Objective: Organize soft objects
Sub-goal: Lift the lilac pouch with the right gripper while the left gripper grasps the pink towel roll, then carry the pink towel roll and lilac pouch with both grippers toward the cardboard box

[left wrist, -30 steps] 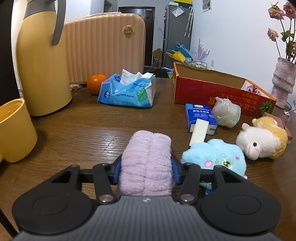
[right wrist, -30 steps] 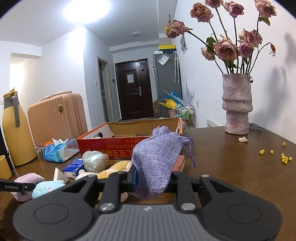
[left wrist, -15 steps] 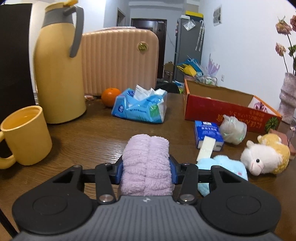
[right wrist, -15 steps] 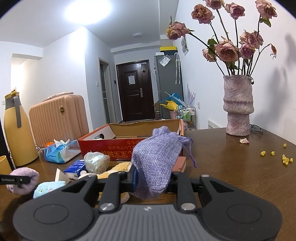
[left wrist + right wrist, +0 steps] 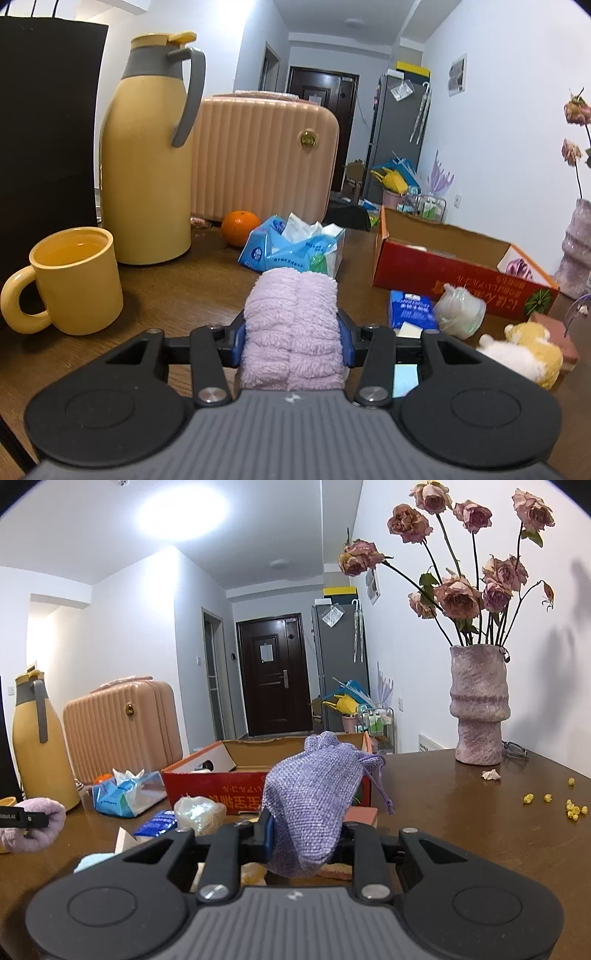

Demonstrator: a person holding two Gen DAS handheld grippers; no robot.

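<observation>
- Your left gripper (image 5: pixel 291 341) is clamped on the fluffy lilac rolled towel (image 5: pixel 291 332), which fills the gap between both jaws and sticks out forward past them.
- Your right gripper (image 5: pixel 306 836) pinches the purple woven drawstring pouch (image 5: pixel 314 797); its bulk rises above the jaws, ahead of them.

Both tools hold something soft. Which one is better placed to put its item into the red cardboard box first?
Probably the right tool. Its purple pouch hangs almost directly in front of the red cardboard box. The left tool, shut on the pink towel, has the box off to its right, behind the blue packet.
</observation>
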